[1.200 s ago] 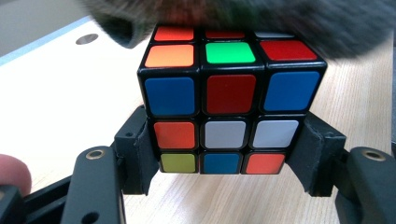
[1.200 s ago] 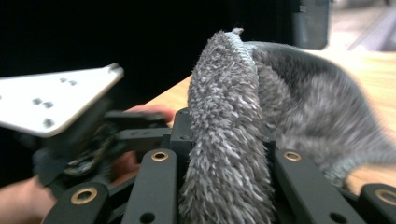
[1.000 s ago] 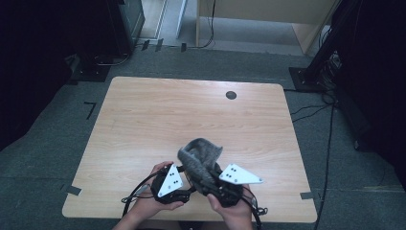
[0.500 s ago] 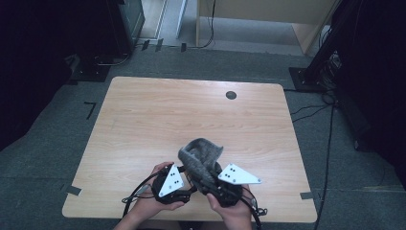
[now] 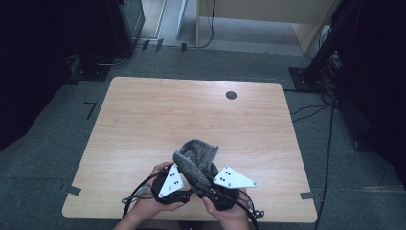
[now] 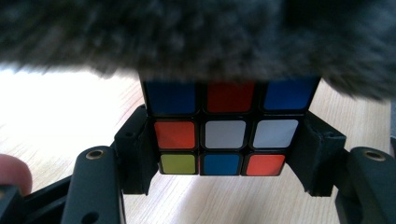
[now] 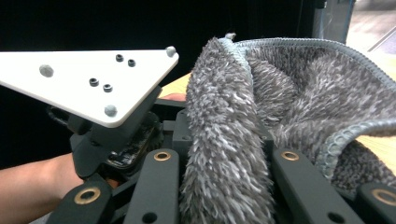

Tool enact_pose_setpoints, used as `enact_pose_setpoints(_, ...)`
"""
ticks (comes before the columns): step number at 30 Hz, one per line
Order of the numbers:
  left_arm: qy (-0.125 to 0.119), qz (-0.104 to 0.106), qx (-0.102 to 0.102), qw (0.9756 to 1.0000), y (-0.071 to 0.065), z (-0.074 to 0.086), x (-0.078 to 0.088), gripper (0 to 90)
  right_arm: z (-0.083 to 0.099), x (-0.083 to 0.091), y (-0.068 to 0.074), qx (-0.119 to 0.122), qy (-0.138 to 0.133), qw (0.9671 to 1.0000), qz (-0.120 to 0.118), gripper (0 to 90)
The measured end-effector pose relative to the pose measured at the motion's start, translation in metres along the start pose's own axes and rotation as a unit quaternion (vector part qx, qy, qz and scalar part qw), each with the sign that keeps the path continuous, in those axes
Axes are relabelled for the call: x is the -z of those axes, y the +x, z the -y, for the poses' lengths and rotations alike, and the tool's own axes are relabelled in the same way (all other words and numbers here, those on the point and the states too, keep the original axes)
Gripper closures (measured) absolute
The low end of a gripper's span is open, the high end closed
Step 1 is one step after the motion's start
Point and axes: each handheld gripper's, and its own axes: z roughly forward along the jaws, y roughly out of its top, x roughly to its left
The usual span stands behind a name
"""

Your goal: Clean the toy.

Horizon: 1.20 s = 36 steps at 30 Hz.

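Note:
A colour cube point(image 6: 224, 135) sits between the black jaws of my left gripper point(image 6: 224, 156), which is shut on its two sides. A grey fluffy cloth point(image 6: 196, 37) lies over the cube's top. My right gripper point(image 7: 224, 161) is shut on a thick fold of that cloth point(image 7: 224, 130). In the high view both grippers sit close together at the table's near edge, the left gripper point(image 5: 187, 168) beside the right gripper point(image 5: 207, 175), and the cloth point(image 5: 196, 155) is bunched over their tips. The cube is hidden under it there.
The wooden table point(image 5: 191, 115) has a small black round cap point(image 5: 231, 95) near its far edge. Dark stands and cables point(image 5: 330, 120) lie on the carpet around it. The left gripper's white plate point(image 7: 88, 79) is close at the left of the right gripper view.

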Motion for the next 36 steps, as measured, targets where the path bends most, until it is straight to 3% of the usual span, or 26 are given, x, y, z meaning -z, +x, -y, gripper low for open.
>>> enact_pose_setpoints(3,-0.007,0.001,0.000,1.0000,0.000,-0.001,0.002,34.5,-0.002,0.005,-0.012,-0.025,-0.009,0.9996,0.006,73.2)
enact_pose_setpoints(5,-0.010,0.001,-0.002,0.9999,0.001,-0.002,0.004,34.5,-0.003,0.012,-0.025,-0.040,-0.017,0.9982,0.040,73.4)
enact_pose_setpoints(7,-0.012,0.002,-0.001,0.9999,0.001,-0.003,0.004,34.5,-0.003,0.016,-0.033,-0.061,-0.023,0.9967,0.048,73.3)
enact_pose_setpoints(9,-0.010,0.004,0.000,0.9999,0.001,-0.002,0.003,34.5,-0.003,0.014,-0.027,-0.053,-0.020,0.9975,0.042,72.7)
enact_pose_setpoints(12,-0.004,0.002,-0.001,1.0000,-0.001,-0.001,0.000,34.5,0.000,0.003,-0.007,-0.024,-0.011,0.9997,0.001,71.7)
enact_pose_setpoints(14,-0.001,0.001,-0.003,1.0000,-0.002,-0.001,0.000,34.5,0.001,-0.001,0.001,-0.009,-0.005,0.9999,-0.005,71.8)
enact_pose_setpoints(17,-0.008,0.003,0.000,1.0000,-0.002,-0.002,0.001,34.5,-0.001,0.003,-0.009,-0.029,-0.012,0.9995,-0.005,72.5)
enact_pose_setpoints(21,-0.011,0.009,0.001,0.9999,0.000,-0.003,0.003,34.5,-0.003,0.014,-0.029,-0.057,-0.024,0.9971,0.045,72.9)
enact_pose_setpoints(23,-0.011,0.010,0.001,0.9999,0.000,-0.002,0.002,34.5,-0.002,0.015,-0.030,-0.061,-0.023,0.9969,0.043,72.9)
enact_pose_setpoints(27,-0.007,0.011,-0.001,0.9999,-0.001,-0.002,0.001,34.5,-0.001,0.003,-0.006,-0.026,-0.013,0.9996,-0.001,71.8)
enact_pose_setpoints(29,-0.005,0.011,-0.002,0.9999,-0.001,-0.002,0.001,34.5,0.000,0.000,-0.001,-0.015,-0.009,0.9998,-0.011,71.9)
enact_pose_setpoints(32,-0.008,0.009,-0.001,0.9999,-0.001,-0.002,0.001,34.5,-0.002,0.004,-0.009,-0.024,-0.013,0.9996,-0.003,72.3)
enact_pose_setpoints(34,-0.010,0.010,-0.001,0.9999,-0.001,-0.002,0.002,34.5,-0.003,0.009,-0.020,-0.037,-0.018,0.9989,0.025,72.5)
enact_pose_setpoints(36,-0.010,0.009,0.000,0.9999,-0.001,-0.002,0.002,34.5,-0.002,0.012,-0.028,-0.053,-0.021,0.9977,0.036,72.5)
